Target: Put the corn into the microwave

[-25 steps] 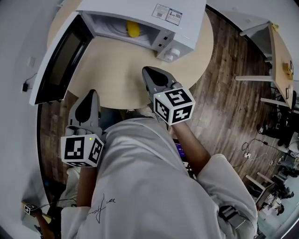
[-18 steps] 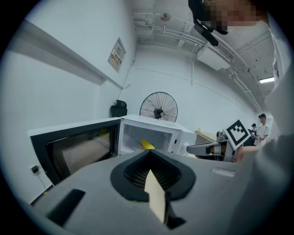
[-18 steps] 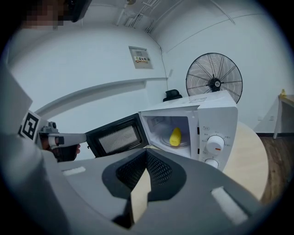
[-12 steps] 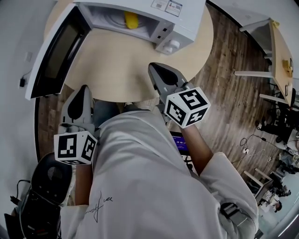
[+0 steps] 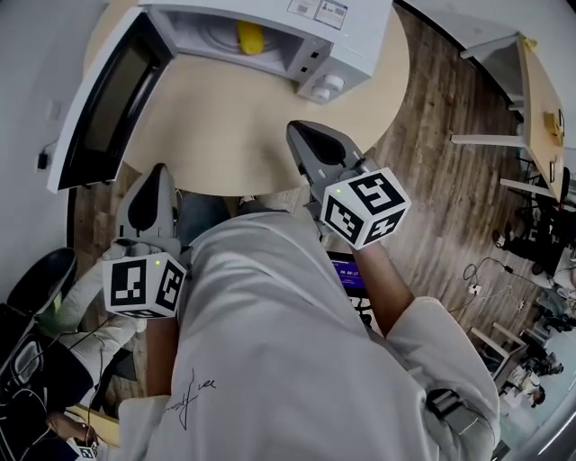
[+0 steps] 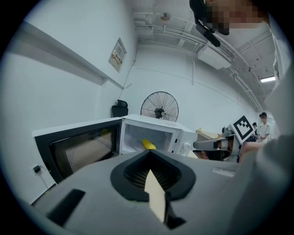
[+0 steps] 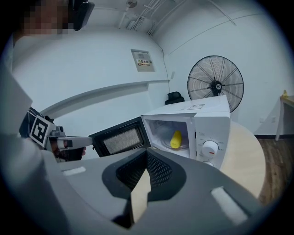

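The yellow corn (image 5: 249, 36) lies inside the white microwave (image 5: 355, 22), on its turntable. The microwave door (image 5: 108, 103) stands swung wide open to the left. The corn (image 7: 175, 139) also shows in the right gripper view, and the corn (image 6: 148, 145) in the left gripper view. My right gripper (image 5: 295, 129) hovers over the round table's near edge, shut and empty, well short of the microwave. My left gripper (image 5: 161, 170) is shut and empty too, off the table's near left edge below the open door.
The round wooden table (image 5: 225, 135) carries only the microwave. A pedestal fan (image 7: 215, 85) stands behind it. Wood floor (image 5: 441, 180) and another table (image 5: 540, 99) lie to the right. A person and dark gear (image 5: 36, 297) crowd the lower left.
My right gripper has drawn back a little, up and to the right. The left gripper has kept its place. The corn stays in the microwave. Someone has moved into the lower left.
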`<state>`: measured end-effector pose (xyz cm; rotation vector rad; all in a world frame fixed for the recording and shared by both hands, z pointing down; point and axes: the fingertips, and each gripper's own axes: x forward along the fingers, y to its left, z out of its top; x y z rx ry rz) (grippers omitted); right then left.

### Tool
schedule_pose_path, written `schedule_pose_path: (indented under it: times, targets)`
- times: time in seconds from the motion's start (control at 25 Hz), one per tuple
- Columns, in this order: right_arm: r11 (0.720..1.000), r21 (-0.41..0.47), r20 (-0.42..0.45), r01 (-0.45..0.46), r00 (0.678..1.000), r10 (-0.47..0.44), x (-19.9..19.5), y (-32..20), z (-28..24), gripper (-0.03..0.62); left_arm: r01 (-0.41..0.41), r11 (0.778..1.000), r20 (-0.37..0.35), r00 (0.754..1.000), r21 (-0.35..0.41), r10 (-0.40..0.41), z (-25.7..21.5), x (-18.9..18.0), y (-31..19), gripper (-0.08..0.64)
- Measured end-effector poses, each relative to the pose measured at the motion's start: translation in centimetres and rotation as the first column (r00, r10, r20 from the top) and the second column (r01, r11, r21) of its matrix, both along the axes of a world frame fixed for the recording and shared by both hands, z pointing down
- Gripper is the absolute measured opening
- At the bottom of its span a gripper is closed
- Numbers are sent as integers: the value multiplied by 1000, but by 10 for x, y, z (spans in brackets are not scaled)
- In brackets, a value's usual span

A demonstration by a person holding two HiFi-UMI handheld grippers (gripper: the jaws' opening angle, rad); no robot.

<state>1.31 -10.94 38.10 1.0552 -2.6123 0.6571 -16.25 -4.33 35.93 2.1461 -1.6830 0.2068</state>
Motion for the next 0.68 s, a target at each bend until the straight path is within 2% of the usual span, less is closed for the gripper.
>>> schedule_pose_path:
  times: [0.68]
  targets:
    - [1000,10,12,13,1000,-13,-3,7,-7,9,15,1000,-8,1000,10,-15,0,-3,5,-12]
